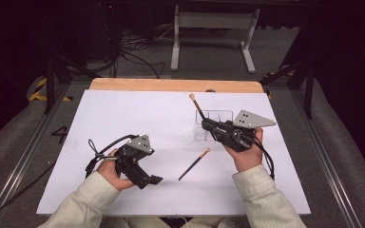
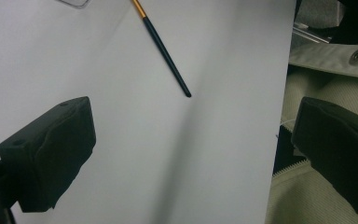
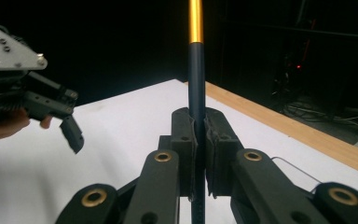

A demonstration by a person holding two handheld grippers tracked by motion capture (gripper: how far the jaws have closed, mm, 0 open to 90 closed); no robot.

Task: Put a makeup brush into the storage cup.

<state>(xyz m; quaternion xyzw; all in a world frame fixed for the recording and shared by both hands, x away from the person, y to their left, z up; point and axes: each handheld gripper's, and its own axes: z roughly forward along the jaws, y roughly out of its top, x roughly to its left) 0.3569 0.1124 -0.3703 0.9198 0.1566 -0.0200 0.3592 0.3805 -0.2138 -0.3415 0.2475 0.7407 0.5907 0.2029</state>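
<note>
Clamping 1 brush [image 3: 196, 93], right gripper [image 3: 197, 140] nears clear tray [image 1: 217, 115]; left gripper [image 2: 191, 140] gapes empty.

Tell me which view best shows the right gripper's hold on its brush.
The right gripper view: the right gripper has both pads clamped on the dark handle of the held brush. The high view shows that brush sticking up from the gripper, with the contact too small to judge.

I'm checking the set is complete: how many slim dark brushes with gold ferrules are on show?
2. One slim dark brush with gold ferrule lies on the white sheet; the other brush is clamped in the right gripper by the clear tray.
</note>
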